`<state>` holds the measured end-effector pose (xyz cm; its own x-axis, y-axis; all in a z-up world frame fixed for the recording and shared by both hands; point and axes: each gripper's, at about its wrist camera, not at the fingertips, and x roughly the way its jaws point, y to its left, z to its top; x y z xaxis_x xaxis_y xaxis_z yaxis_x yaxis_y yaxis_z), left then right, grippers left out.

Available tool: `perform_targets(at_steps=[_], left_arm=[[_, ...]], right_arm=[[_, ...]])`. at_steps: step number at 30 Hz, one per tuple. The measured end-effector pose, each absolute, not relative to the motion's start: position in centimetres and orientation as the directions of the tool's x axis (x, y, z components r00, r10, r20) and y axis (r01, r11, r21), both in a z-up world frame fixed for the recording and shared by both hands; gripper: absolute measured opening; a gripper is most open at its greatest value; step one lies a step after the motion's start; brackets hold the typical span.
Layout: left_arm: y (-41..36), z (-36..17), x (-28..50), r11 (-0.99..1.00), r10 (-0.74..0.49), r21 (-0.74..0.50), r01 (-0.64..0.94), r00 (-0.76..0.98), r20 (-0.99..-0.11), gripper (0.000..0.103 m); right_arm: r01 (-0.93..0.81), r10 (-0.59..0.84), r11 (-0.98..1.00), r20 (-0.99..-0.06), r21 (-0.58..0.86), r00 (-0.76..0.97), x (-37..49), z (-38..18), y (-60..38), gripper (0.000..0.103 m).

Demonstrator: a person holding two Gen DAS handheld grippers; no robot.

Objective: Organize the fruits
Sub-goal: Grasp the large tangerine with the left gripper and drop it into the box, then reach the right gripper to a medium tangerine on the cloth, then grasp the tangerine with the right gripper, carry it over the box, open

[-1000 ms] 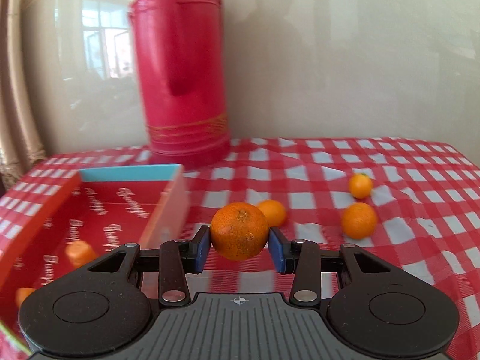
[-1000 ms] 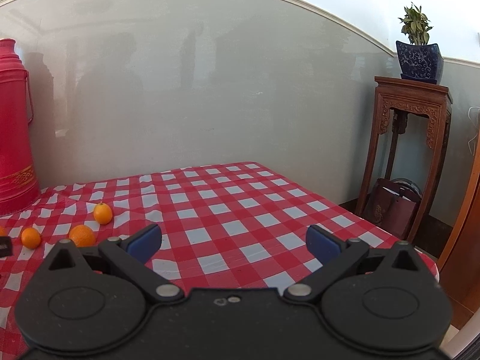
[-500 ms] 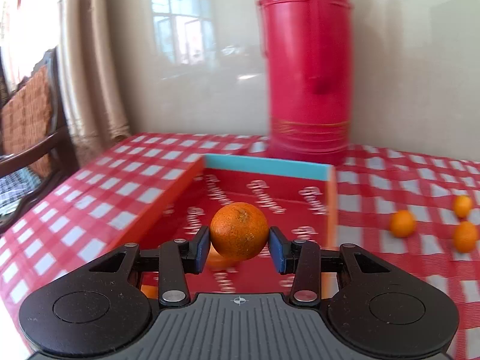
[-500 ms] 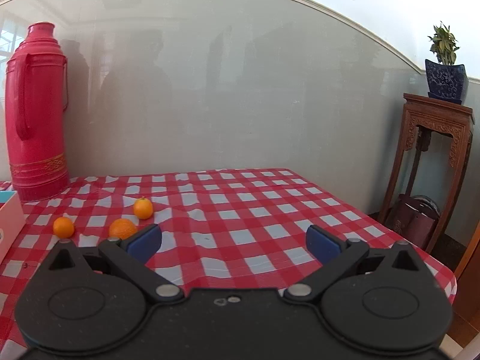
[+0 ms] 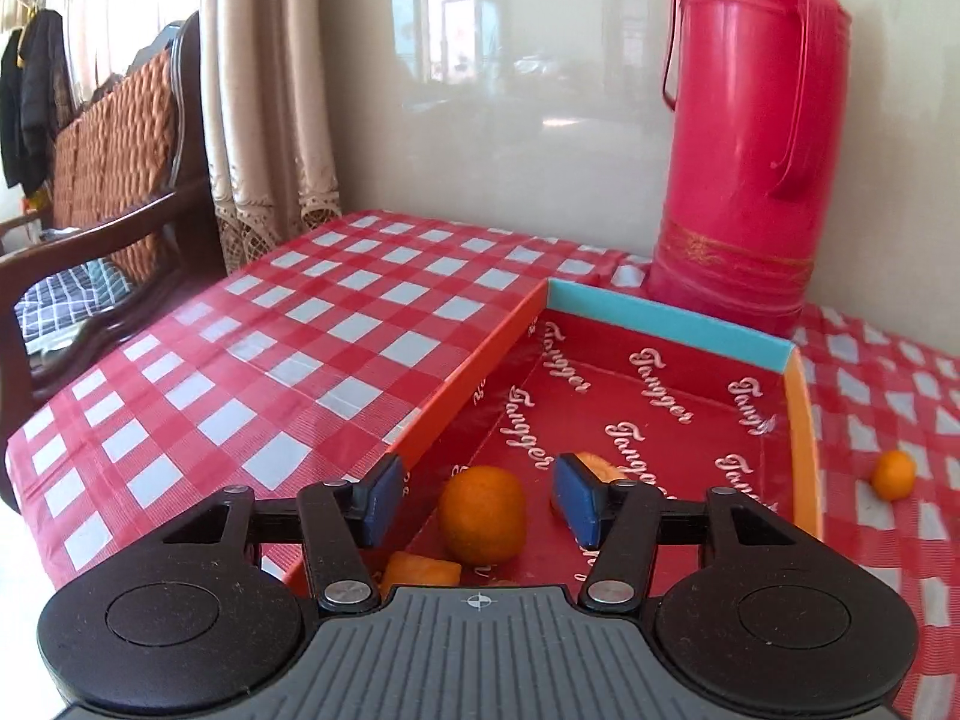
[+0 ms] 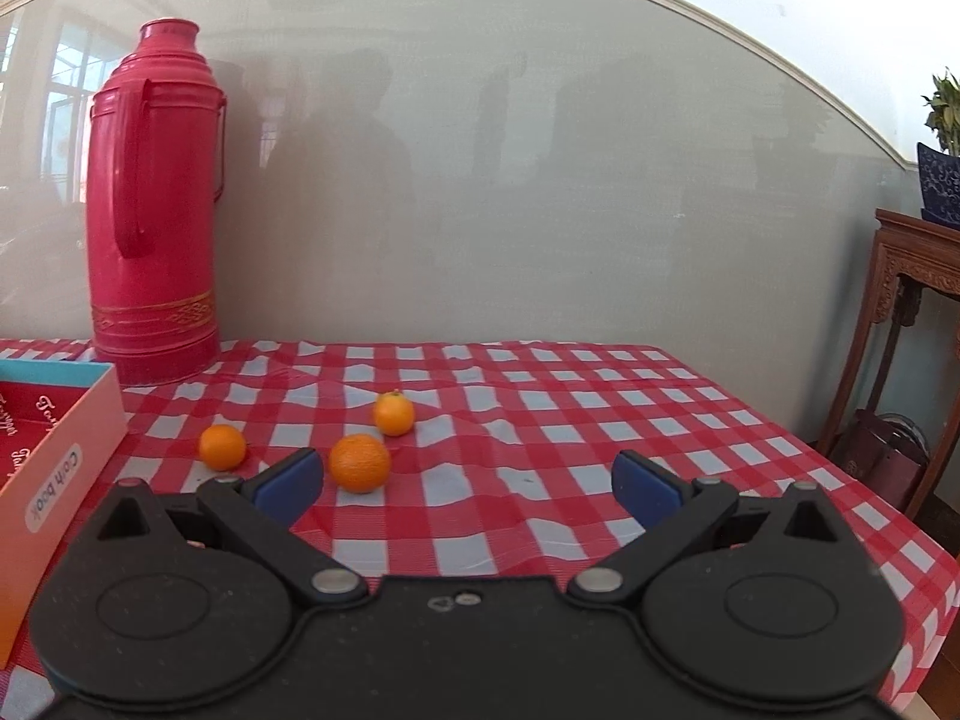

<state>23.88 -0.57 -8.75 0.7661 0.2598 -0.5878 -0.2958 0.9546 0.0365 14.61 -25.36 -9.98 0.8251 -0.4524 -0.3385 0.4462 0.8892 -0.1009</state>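
My left gripper is open over the near end of a red shallow box. An orange lies in the box between the blue pads, touching neither. Two more oranges lie in the box, one behind the right pad and one at the near edge. My right gripper is wide open and empty above the checked tablecloth. Three oranges lie on the cloth ahead of it: left, middle, far. One loose orange shows right of the box.
A tall red thermos stands against the wall behind the box. A wooden chair stands off the table's left edge. A carved wooden stand with a potted plant is at the far right.
My left gripper opened and let go of the orange, which now lies in the box. The right gripper swung left, bringing the thermos, box and loose oranges further into view.
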Motion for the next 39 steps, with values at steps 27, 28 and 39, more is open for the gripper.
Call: perform_targets(at_steps=[27,28,39], left_arm=[[10.3,-8.4,17.8,0.787,0.545,0.012,-0.617,0.686,-0.482,0.103],[10.4,-8.4,17.6,0.780,0.554,0.013,-0.625,0.682,-0.478,0.103],[11.2,-8.8,17.9,0.771,0.554,0.008,-0.637,0.664,-0.503,0.103]], right_arm=[[0.346,-0.305,0.937,-0.590,-0.046,0.748,26.7,-12.4,-27.2,0.073],[0.345,-0.301,0.938,-0.599,-0.043,0.742,26.9,-12.6,-27.3,0.072],[0.295,-0.262,0.955,-0.564,-0.033,0.783,26.2,-12.1,-26.1,0.030]])
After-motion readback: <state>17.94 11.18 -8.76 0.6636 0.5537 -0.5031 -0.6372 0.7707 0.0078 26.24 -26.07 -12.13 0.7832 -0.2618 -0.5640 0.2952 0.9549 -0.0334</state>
